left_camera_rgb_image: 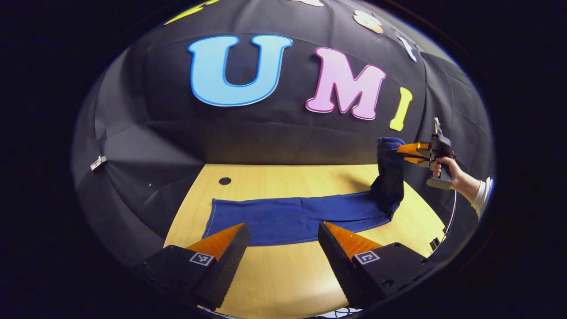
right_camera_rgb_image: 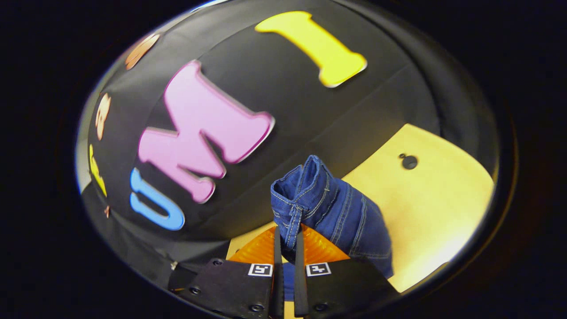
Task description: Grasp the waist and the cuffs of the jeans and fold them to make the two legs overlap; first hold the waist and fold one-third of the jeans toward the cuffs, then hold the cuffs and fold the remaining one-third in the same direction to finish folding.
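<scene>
So the jeans [left_camera_rgb_image: 292,217] are lying flat along the wooden table [left_camera_rgb_image: 283,274], already looking doubled leg over leg, stretching from about 9 o'clock to 3 o'clock in the left gripper view. Over at 3 o'clock the right gripper [left_camera_rgb_image: 409,153] has one end pinched and pulled up off the table, so that part stands like a little tower while the rest stays flat. From the right gripper view its fingers are nearly closed with just a thin band of denim [right_camera_rgb_image: 328,208] clamped between them, stitched hem or waistband right at the tips. My guess is it's lifted that high so the end can swing over the flat part without dragging it. The left gripper [left_camera_rgb_image: 283,248] sits at 6 o'clock, spread wide with nothing in it, hanging just short of the near edge of the jeans, probably waiting its turn. Hard to say whether the lifted end is the waist or the cuffs; the bunching hides it. The person's hand [left_camera_rgb_image: 445,170] and sleeve get cut off at the edge.
</scene>
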### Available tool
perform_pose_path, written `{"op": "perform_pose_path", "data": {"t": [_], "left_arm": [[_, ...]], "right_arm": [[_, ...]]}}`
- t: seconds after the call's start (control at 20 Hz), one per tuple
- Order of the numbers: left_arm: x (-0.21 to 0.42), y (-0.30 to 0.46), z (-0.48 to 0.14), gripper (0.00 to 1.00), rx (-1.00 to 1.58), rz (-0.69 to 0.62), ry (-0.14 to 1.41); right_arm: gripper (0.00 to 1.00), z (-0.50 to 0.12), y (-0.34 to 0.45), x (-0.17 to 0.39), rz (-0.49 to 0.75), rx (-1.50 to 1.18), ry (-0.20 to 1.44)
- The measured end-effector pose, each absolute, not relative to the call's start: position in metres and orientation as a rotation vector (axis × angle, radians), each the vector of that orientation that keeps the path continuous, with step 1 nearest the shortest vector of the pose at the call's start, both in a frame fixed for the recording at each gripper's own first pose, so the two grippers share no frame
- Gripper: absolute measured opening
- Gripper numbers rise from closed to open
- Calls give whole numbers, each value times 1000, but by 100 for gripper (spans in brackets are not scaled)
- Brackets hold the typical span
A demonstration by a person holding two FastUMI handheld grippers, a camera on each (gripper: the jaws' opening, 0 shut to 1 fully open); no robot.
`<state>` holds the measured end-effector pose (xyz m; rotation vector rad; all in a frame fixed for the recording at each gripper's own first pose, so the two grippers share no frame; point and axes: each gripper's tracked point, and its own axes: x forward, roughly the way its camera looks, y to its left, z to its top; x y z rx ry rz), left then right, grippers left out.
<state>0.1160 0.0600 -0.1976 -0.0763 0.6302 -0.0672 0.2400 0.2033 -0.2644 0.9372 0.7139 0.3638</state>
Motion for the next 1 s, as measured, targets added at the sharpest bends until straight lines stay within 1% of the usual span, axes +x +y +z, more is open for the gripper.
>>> {"op": "perform_pose_path", "data": {"t": [0.05, 0.15, 0.3, 0.45, 0.5, 0.55, 0.6, 0.65, 0.75, 0.85, 0.9, 0.95, 1.0], "left_arm": [[112, 64, -195, 99, -80, -59, 627], [103, 77, -195, 100, -66, -36, 634], [93, 93, -199, 100, -67, -13, 649], [99, 97, -210, 100, -182, -7, 666], [104, 99, -218, 100, -208, -5, 678], [110, 103, -226, 100, -223, 4, 693], [116, 105, -235, 100, -248, 5, 706], [123, 104, -241, 96, -284, 5, 721], [139, 109, -255, 97, -348, 14, 748], [159, 120, -270, 97, -374, 25, 767], [170, 128, -279, 97, -365, 32, 784], [179, 141, -292, 97, -342, 46, 814], [188, 155, -304, 97, -316, 73, 851]], "right_arm": [[12, -272, 235, 237, 411, 925, 750], [12, -311, 278, 229, 482, 884, 834], [13, -353, 299, 216, 543, 769, 995], [13, -357, 288, 217, 557, 668, 1146], [13, -347, 284, 226, 572, 673, 1146], [21, -334, 278, 239, 588, 700, 1145], [32, -319, 263, 245, 592, 719, 1154], [42, -310, 260, 252, 611, 757, 1155], [66, -289, 256, 251, 660, 835, 1150], [89, -260, 234, 254, 700, 822, 1074], [77, -250, 228, 251, 720, 809, 1034], [90, -238, 219, 249, 736, 795, 999], [90, -232, 211, 245, 748, 780, 965]]}}
